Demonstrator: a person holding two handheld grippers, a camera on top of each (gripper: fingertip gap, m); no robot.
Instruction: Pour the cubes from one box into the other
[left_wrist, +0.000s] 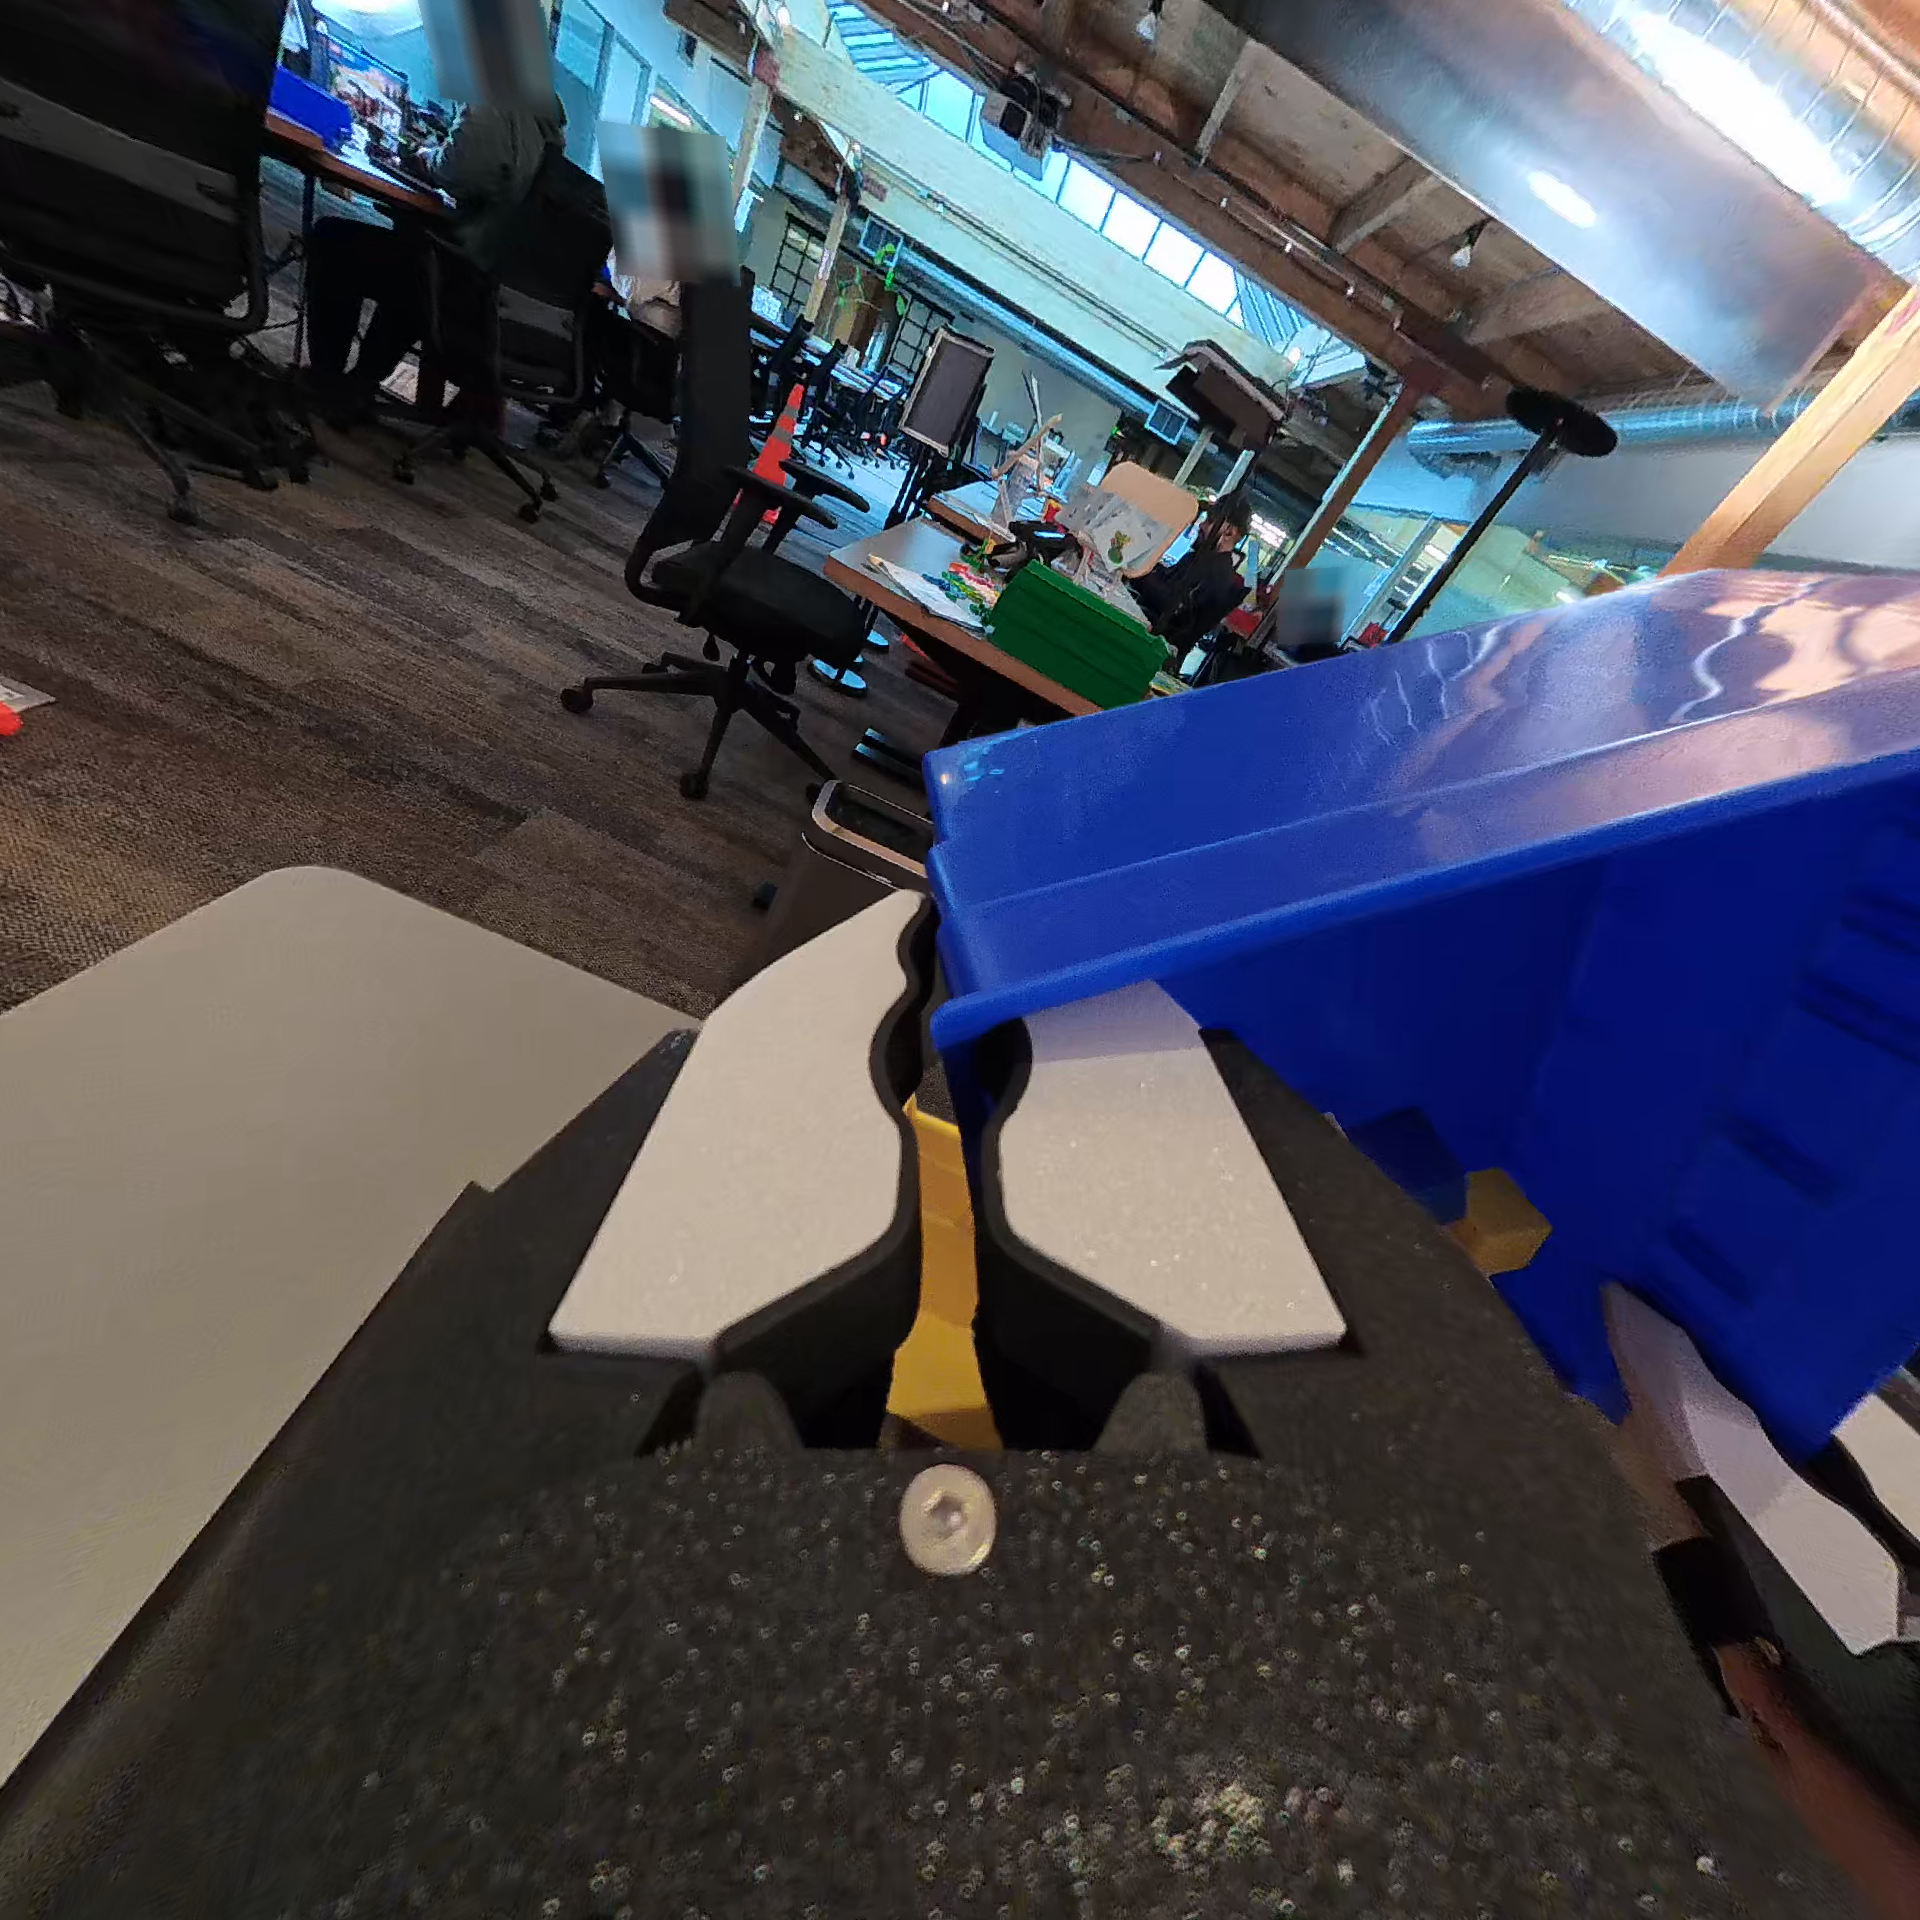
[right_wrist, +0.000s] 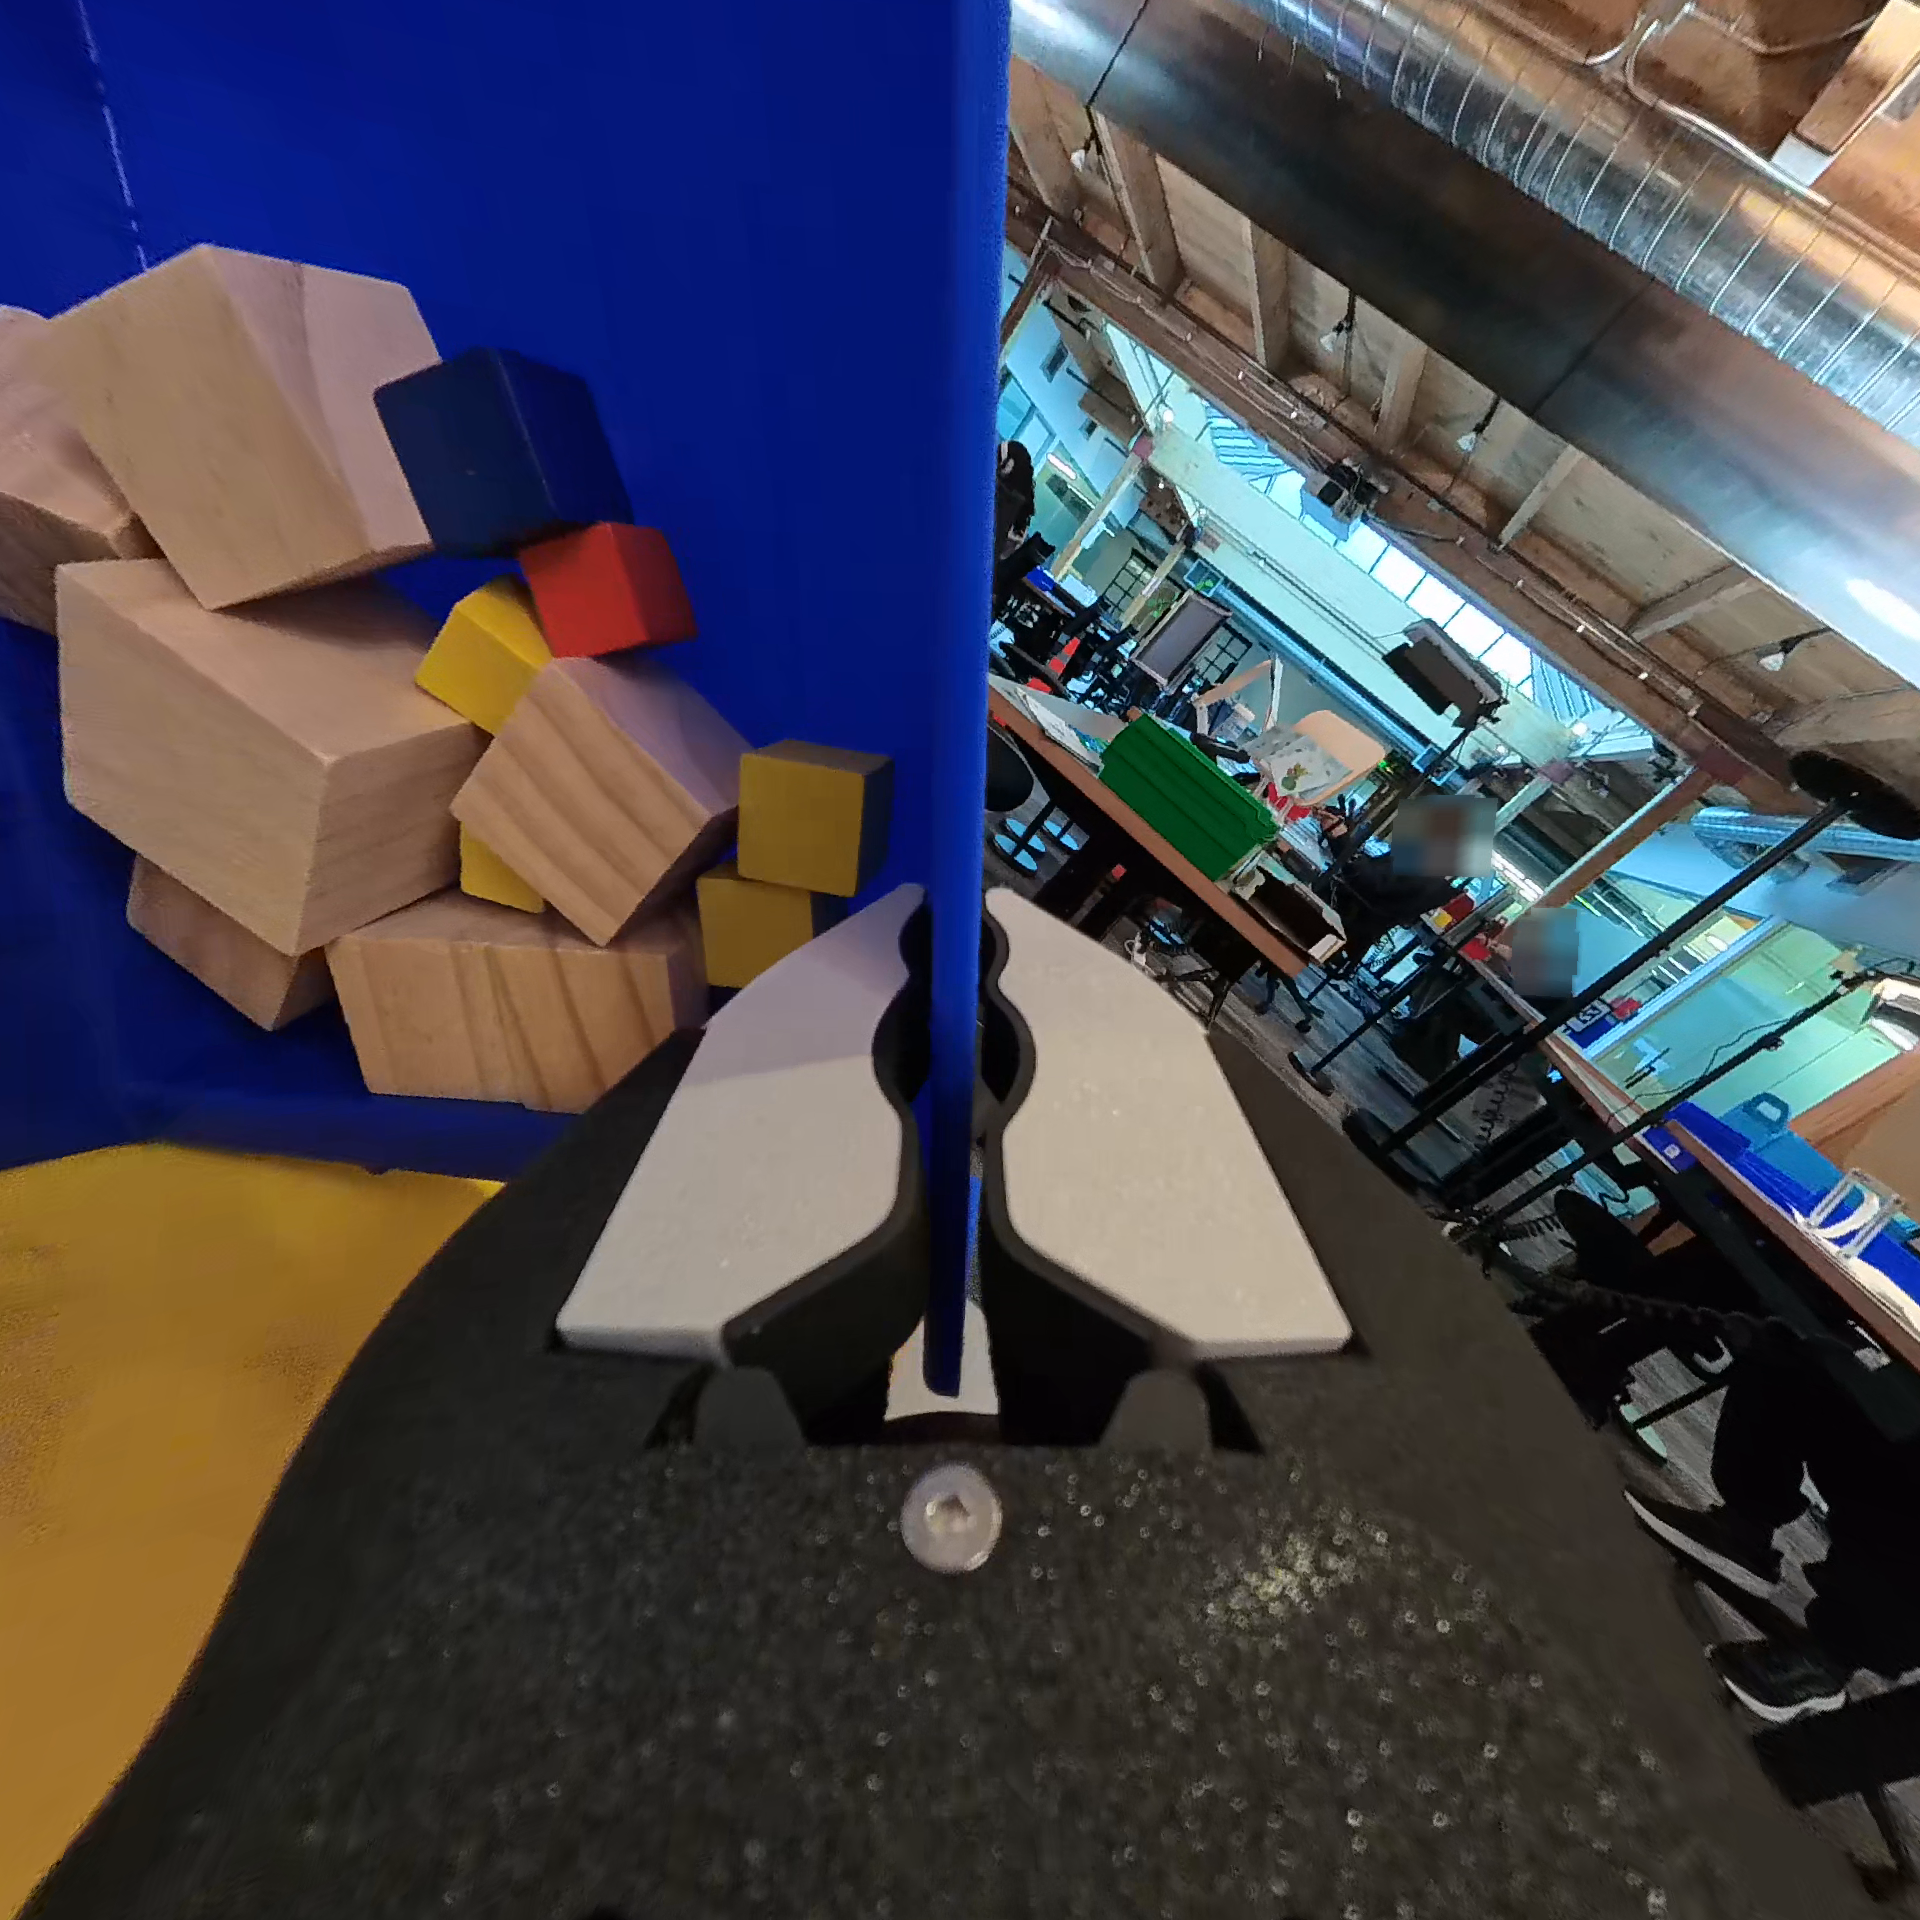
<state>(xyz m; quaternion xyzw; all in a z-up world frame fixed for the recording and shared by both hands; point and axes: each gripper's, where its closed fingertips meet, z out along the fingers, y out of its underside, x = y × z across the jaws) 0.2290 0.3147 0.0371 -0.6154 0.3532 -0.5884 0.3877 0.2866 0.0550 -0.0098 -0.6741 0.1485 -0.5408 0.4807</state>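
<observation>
The blue box (left_wrist: 1455, 883) is lifted and tipped steeply, held by both grippers. My left gripper (left_wrist: 951, 987) is shut on one side wall. My right gripper (right_wrist: 954, 935) is shut on the other wall (right_wrist: 951, 623); one of its white fingers (left_wrist: 1704, 1434) shows low right in the left wrist view. Inside the blue box, several plain wooden cubes (right_wrist: 260, 748), a blue cube (right_wrist: 499, 447), a red cube (right_wrist: 608, 587) and small yellow cubes (right_wrist: 810, 816) are piled against the lower end. The yellow box (right_wrist: 187, 1351) lies below; it also shows between the left fingers (left_wrist: 940, 1299).
A white table top (left_wrist: 208, 1143) lies to the left below the left gripper. Beyond it is carpet, a black office chair (left_wrist: 727, 582), a desk with green bins (left_wrist: 1070, 623), seated people and light stands (right_wrist: 1558, 987).
</observation>
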